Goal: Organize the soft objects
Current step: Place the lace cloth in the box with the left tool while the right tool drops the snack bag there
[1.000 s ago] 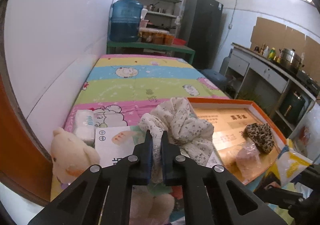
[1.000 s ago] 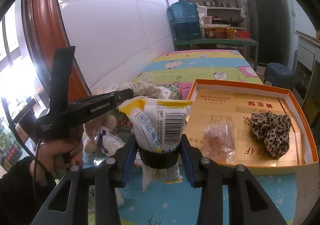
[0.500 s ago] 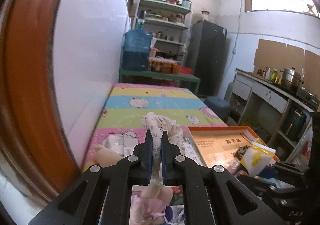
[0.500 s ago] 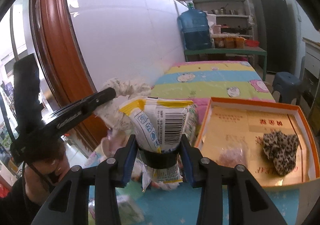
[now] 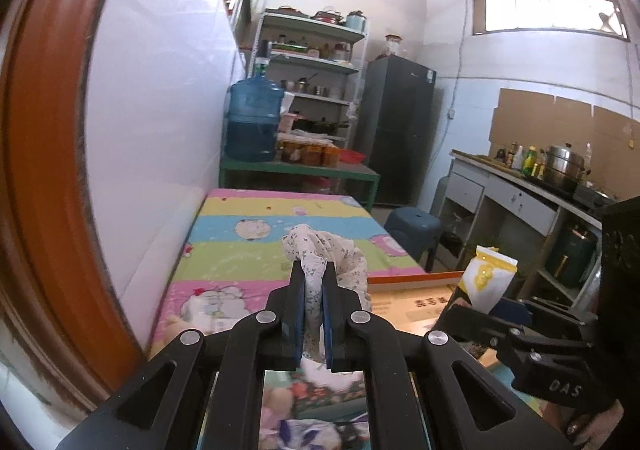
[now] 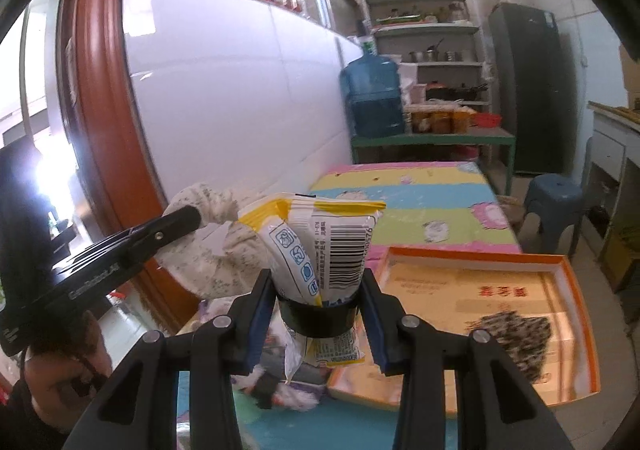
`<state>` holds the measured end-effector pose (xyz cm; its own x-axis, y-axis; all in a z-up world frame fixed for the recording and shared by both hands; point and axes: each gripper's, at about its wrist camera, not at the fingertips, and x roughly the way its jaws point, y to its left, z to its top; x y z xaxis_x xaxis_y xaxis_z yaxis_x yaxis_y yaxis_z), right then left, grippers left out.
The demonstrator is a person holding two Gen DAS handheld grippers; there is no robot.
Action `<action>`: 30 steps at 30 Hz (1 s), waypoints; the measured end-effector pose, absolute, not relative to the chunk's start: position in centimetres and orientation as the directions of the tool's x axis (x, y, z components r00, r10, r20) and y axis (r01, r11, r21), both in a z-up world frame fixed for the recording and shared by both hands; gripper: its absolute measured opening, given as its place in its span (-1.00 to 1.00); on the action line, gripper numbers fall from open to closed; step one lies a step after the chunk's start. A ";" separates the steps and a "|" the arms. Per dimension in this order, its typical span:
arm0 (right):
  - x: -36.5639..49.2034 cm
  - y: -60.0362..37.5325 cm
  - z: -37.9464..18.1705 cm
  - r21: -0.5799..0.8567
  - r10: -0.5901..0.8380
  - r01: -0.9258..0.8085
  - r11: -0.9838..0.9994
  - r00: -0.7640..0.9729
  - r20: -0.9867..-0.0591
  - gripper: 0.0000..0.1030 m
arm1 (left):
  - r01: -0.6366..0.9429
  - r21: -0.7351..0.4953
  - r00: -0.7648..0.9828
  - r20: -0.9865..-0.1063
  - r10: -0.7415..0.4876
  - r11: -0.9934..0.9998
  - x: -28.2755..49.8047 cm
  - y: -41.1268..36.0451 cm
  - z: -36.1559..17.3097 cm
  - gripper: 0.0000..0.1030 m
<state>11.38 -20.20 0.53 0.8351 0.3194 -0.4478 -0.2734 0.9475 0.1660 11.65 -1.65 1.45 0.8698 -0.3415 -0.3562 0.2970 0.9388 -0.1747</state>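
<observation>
My left gripper [image 5: 314,274] is shut on a white floral cloth [image 5: 332,254], which hangs bunched above the striped cartoon table cover [image 5: 256,250]. The right wrist view shows the same cloth [image 6: 212,250] held in the left gripper [image 6: 184,216] at the left. A yellow-and-white snack packet [image 6: 324,242] with a barcode stands upright in my right gripper [image 6: 318,290], which is shut on it. That packet [image 5: 488,278] also shows at the right of the left wrist view. An orange-rimmed shallow box [image 6: 568,266] lies below on the right, with a leopard-print scrunchie [image 6: 516,338] in it.
A white tiled wall [image 5: 160,130] and a brown door frame [image 5: 36,170] close off the left side. Beyond the table stand a blue water jug [image 5: 252,122] on a green bench, shelves, a dark fridge [image 5: 400,130] and a blue stool [image 6: 554,206]. Blurred packets lie under the grippers.
Both grippers have risen with their loads, so the table and the orange box sit lower in view. The cloth has come up off the table, and the plush toy has dropped out of sight.
</observation>
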 end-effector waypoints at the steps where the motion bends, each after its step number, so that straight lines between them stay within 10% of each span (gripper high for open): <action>1: 11.3 -20.9 0.7 0.165 0.307 -0.261 0.951 0.841 -0.445 -0.18 | 0.304 -0.174 0.868 -0.355 -0.347 0.937 11.6 -2.1 1.6 -0.87; 30: 11.9 -35.6 -4.0 0.151 0.094 -0.011 0.988 0.826 -0.555 -0.18 | 0.413 -0.196 0.715 -0.535 -0.450 0.889 16.2 -16.8 -4.0 -0.87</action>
